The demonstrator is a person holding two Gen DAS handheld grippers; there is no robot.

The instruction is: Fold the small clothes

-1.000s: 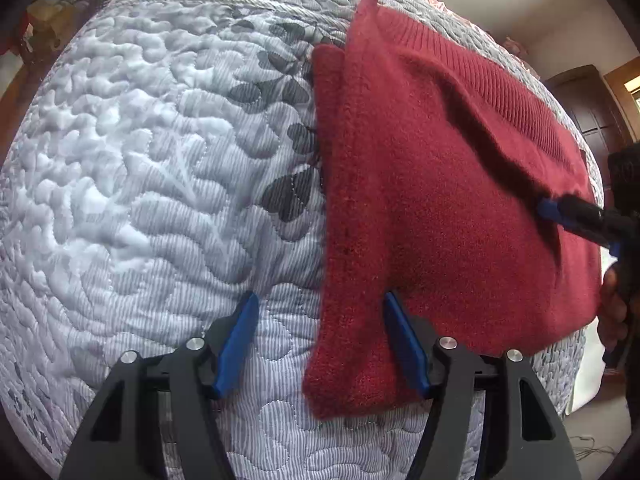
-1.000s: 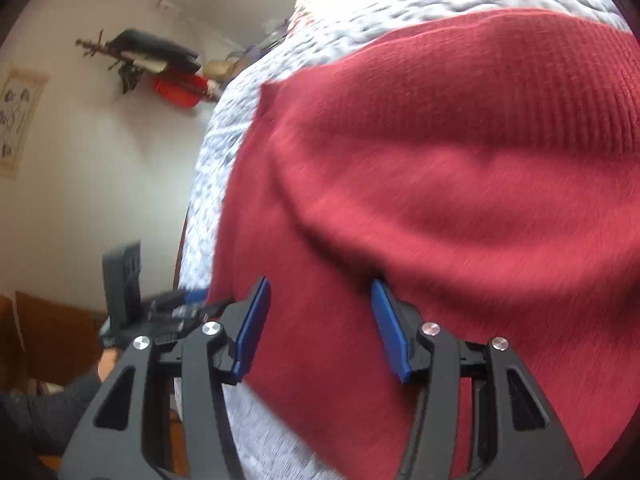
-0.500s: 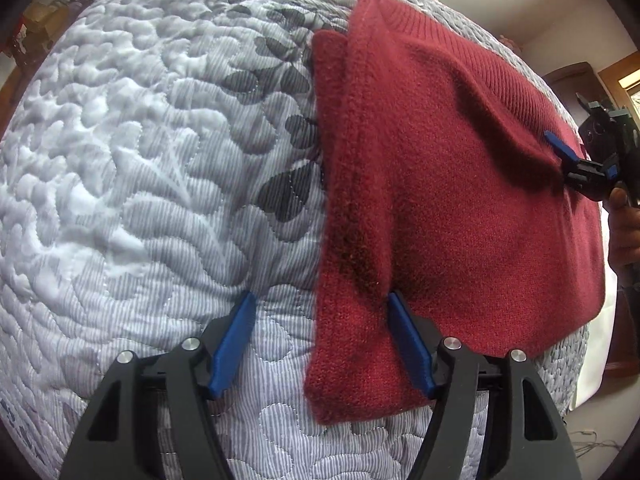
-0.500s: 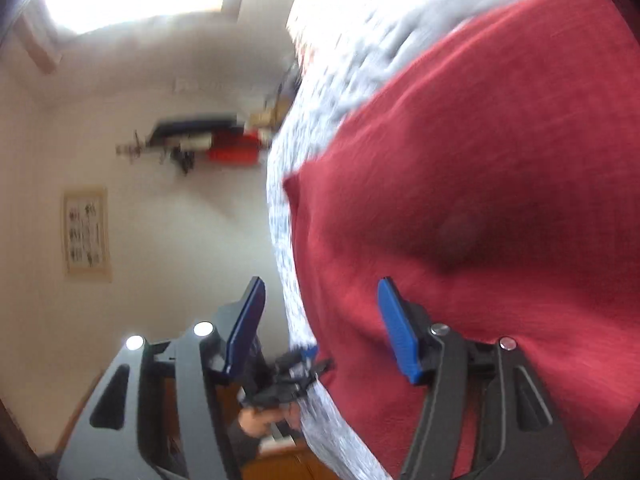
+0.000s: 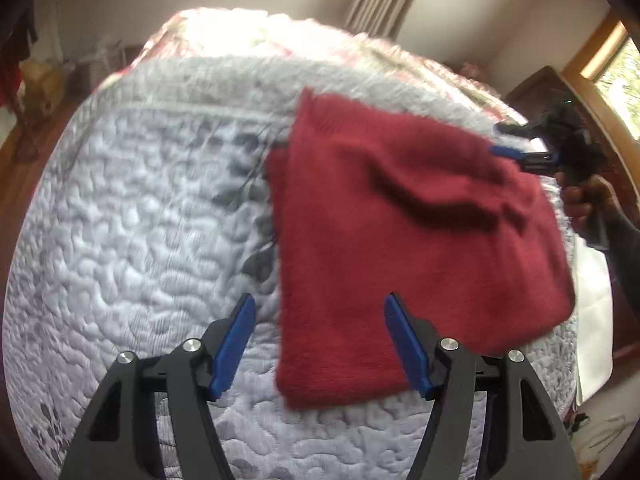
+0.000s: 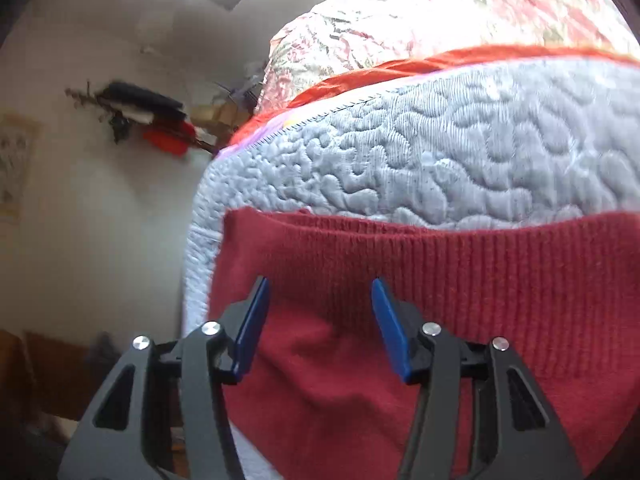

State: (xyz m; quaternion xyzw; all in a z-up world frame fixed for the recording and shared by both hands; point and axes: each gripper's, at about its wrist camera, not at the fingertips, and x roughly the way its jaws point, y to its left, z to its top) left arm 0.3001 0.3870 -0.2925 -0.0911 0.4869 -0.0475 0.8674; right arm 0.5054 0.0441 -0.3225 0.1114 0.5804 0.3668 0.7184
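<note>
notably, garment: red knit sweater (image 5: pixel 400 248) lies folded on the quilted bed (image 5: pixel 140 220);
handling: likely soft, limp, light; pinch the ribbed hem (image 6: pixel 500 280);
left gripper (image 5: pixel 320 340): spread, empty;
right gripper (image 6: pixel 318 320): spread, empty

Bed (image 5: pixel 120 240) w/ grey quilted cover, folded red knit sweater (image 5: pixel 400 248) flat on it, right side

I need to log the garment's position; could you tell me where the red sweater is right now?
The red sweater lies folded on the grey quilted bedspread, right of centre in the left wrist view, between both open grippers.
</note>
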